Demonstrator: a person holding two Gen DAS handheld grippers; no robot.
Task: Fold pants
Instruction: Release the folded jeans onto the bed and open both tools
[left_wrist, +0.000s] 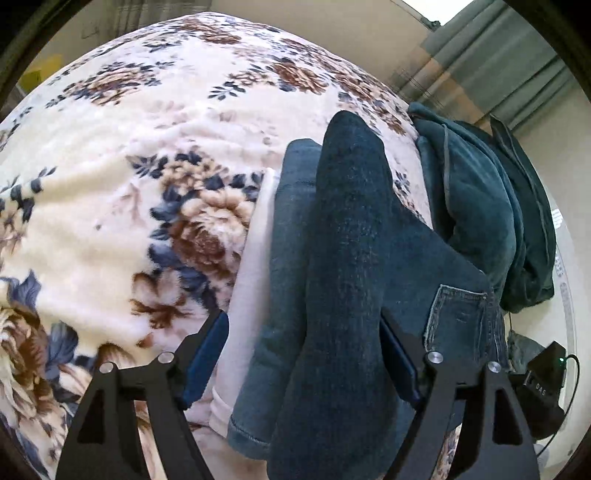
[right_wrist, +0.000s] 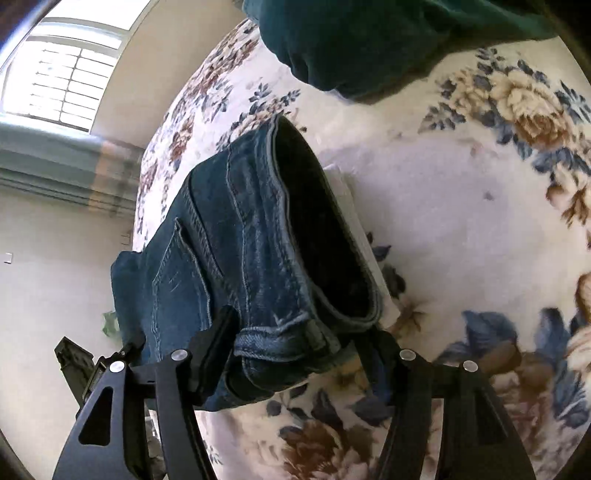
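Left hand-held gripper (left_wrist: 303, 354) stands with its jaws wide apart over a bed (left_wrist: 110, 206) covered by a cream blanket printed with brown and blue flowers. Behind the bed's far edge are a pale wall, a grey-green striped curtain (left_wrist: 491, 62) and, in the right wrist view, a bright barred window (right_wrist: 62, 77). A rumpled dark teal garment (left_wrist: 480, 206) lies on the bed's right side, and a black device (left_wrist: 543, 384) with a green light sits low beyond it.

Both hand-held grippers point steeply down at the bed. The folded blue jeans (left_wrist: 332, 280) lie on the blanket, on top of a pale folded cloth (left_wrist: 251, 295), running away from the left hand-held gripper between its blue pads; neither pad visibly presses the denim. The right hand-held gripper (right_wrist: 295, 354) is likewise spread, the waistband end of the jeans lying between its fingers; its left finger (right_wrist: 218, 347) is close against the denim, the other clear.
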